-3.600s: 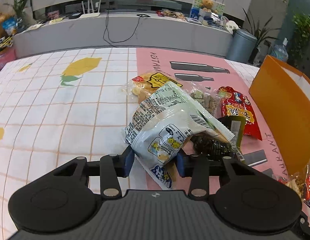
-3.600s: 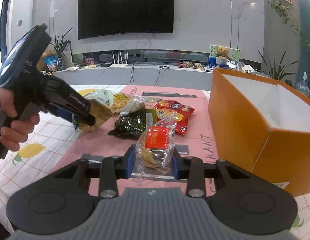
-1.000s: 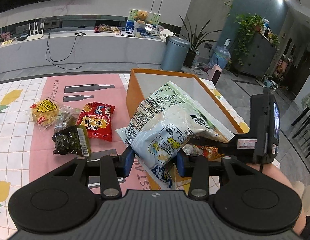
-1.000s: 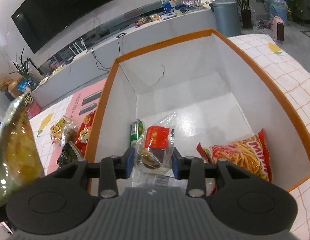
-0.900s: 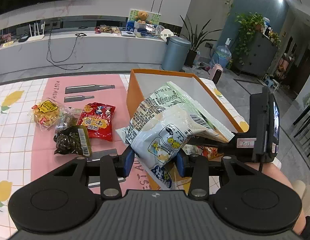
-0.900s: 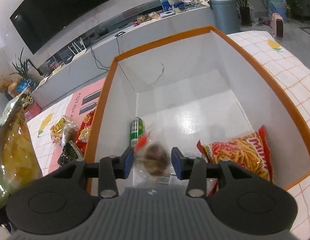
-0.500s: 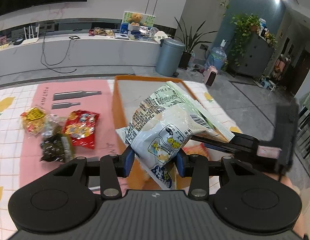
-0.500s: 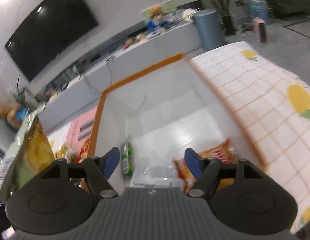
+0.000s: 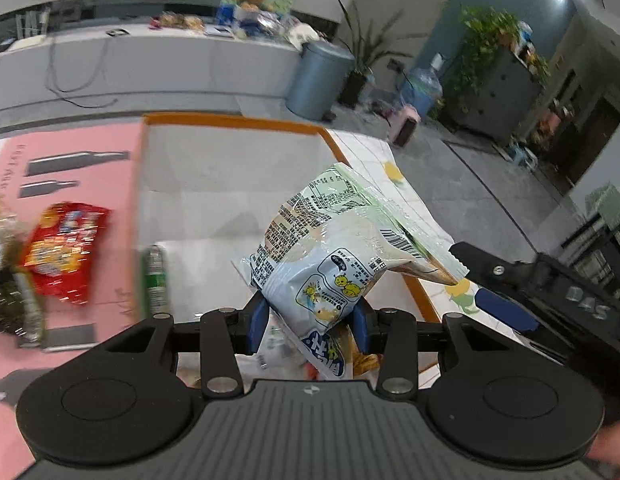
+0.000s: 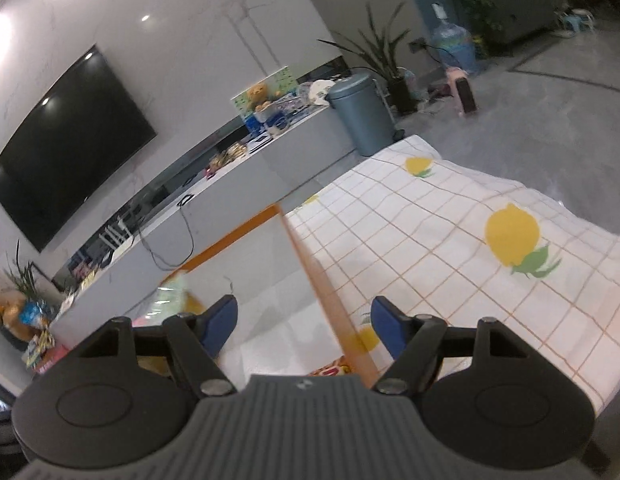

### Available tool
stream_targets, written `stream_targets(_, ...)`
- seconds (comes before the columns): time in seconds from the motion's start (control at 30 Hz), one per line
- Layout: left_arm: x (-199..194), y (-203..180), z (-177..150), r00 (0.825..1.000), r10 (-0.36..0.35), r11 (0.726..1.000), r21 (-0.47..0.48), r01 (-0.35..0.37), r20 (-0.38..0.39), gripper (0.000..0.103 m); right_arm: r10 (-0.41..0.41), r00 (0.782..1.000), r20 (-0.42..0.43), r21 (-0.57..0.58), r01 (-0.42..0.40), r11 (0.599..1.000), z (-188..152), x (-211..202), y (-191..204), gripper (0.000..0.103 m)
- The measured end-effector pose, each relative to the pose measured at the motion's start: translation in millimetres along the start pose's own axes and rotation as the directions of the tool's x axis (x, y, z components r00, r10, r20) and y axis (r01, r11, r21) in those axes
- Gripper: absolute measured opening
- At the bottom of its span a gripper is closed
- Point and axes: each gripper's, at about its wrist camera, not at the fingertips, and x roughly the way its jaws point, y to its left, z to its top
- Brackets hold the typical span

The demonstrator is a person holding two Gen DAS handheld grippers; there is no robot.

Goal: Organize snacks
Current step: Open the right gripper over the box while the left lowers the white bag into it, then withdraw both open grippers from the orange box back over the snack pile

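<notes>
Right gripper (image 10: pixel 304 322) — emptied, jaws just opened | left gripper (image 9: pixel 310 322) — chips bag (image 9: pixel 333 256) now over box (image 9: pixel 230 121)

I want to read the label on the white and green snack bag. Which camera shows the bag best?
The left wrist view: the snack bag fills its centre, printed side visible, clamped in the left gripper. The right wrist view shows only a blurred pale edge.

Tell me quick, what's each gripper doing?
Left gripper: closed on the white snack bag.
Right gripper: open, holding nothing; its jaws have just been opening.
</notes>
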Motion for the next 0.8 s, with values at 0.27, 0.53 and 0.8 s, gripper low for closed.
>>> stream_targets(0.27,44.6,-14.6,2.9,0.995,0.095,0.994,0.048,-0.094,-0.023,0.047,-0.007,1.000,0.020,-0.002,0.007,1.000,4.5,1.2,3.8,0.072)
stream_targets(0.53,43.4,-16.5,-2.6,0.992,0.128,0.990,0.056,-0.128,0.006,0.056,-0.017,1.000,0.022,0.012,0.017,1.000,3.8,4.7,4.0,0.072)
stream_targets(0.8,21.1,-18.7,-8.6,0.994,0.105,0.991,0.079,-0.107,0.031,0.085,0.002,1.000,0.029,0.013,-0.003,1.000,3.8,5.2,7.3,0.072)
